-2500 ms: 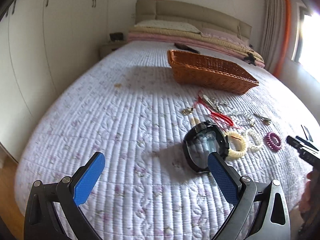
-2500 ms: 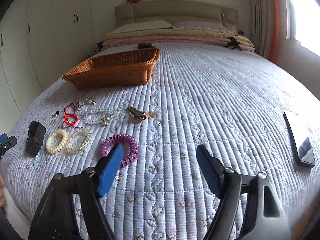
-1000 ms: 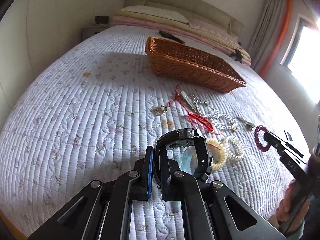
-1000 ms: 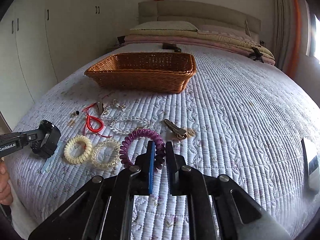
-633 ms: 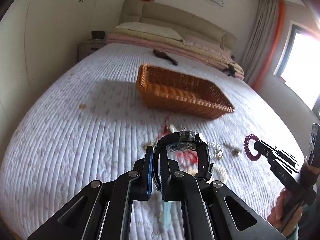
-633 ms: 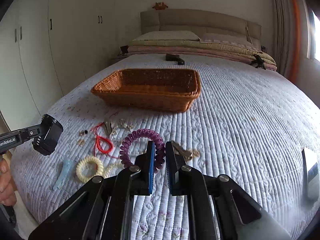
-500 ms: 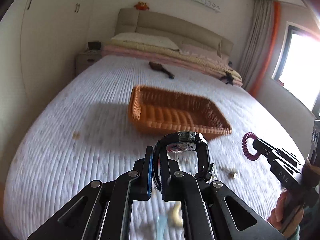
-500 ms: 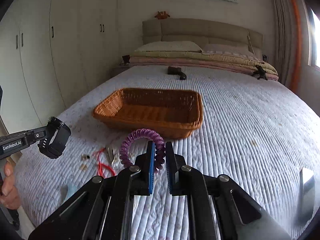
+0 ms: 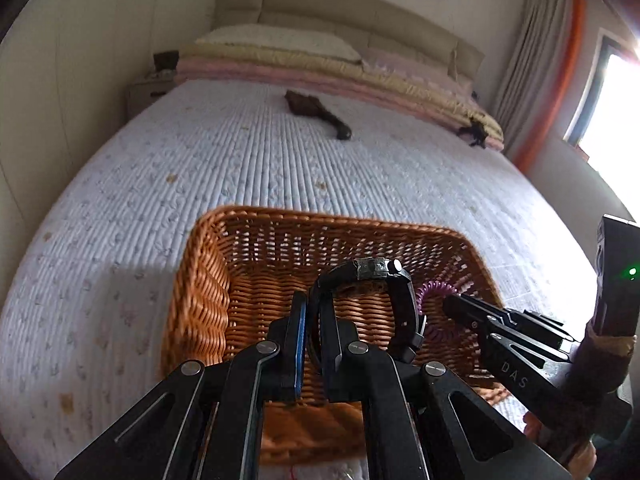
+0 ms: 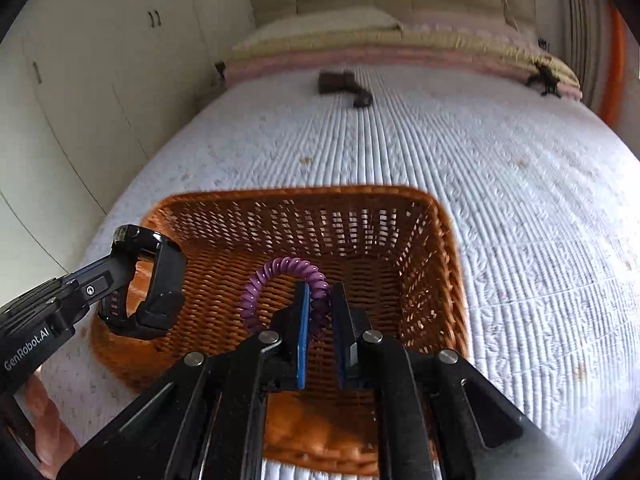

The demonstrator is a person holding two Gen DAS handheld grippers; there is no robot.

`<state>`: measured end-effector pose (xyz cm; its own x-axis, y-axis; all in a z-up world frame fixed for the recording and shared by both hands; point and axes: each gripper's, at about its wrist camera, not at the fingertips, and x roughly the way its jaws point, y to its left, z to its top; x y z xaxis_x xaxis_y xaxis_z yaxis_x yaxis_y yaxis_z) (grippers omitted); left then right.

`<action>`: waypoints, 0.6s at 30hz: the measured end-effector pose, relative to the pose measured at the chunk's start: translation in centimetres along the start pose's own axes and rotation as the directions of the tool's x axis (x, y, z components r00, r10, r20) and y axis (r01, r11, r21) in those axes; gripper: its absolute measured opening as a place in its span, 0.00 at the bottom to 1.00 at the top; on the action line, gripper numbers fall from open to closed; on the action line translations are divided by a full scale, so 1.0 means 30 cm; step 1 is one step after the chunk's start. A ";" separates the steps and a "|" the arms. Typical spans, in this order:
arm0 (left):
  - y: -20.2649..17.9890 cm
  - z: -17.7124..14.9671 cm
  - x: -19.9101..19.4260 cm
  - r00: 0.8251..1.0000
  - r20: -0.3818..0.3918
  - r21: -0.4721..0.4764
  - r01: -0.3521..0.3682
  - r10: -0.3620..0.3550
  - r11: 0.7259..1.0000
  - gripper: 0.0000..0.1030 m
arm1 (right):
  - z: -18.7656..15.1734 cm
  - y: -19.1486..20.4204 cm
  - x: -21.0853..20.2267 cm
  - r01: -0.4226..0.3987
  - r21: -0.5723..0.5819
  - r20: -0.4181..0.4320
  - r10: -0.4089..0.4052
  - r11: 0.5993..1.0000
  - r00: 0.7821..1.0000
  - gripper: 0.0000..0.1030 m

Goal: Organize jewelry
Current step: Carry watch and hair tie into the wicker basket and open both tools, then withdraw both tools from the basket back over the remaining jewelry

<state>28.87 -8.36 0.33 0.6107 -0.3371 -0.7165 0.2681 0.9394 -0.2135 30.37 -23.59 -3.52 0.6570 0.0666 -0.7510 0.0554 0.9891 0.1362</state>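
Note:
My left gripper [image 9: 312,312] is shut on a black wristwatch [image 9: 376,280] and holds it above the brown wicker basket [image 9: 200,280]. My right gripper [image 10: 320,304] is shut on a purple spiral bracelet [image 10: 276,272] and holds it over the same basket [image 10: 448,280]. In the right wrist view the left gripper [image 10: 116,264] with the watch [image 10: 160,280] hangs over the basket's left rim. In the left wrist view the right gripper [image 9: 452,304] and the bracelet [image 9: 436,292] are over the basket's right part. The other jewelry is out of view.
The basket sits on a white quilted bedspread [image 9: 240,168]. A dark hairbrush [image 9: 316,112] lies farther up the bed, before the pillows [image 9: 280,40]. White wardrobes [image 10: 100,80] stand on the left, a window with an orange curtain [image 9: 560,80] on the right.
Both grippers have moved forward from the bed's near edge to above the basket, carrying the watch and the purple bracelet. The loose jewelry has dropped out of view.

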 end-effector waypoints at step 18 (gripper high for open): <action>0.009 -0.033 0.104 0.998 -0.066 0.009 0.000 0.001 1.000 0.22 | -0.021 -0.016 0.108 0.007 0.000 -0.066 -0.007 1.000 0.998 0.16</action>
<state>30.11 -9.11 -2.62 0.5606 -0.3316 -0.7588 0.2751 0.9389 -0.2071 32.01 -23.75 -6.43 0.6057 0.0681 -0.7928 0.0599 0.9896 0.1308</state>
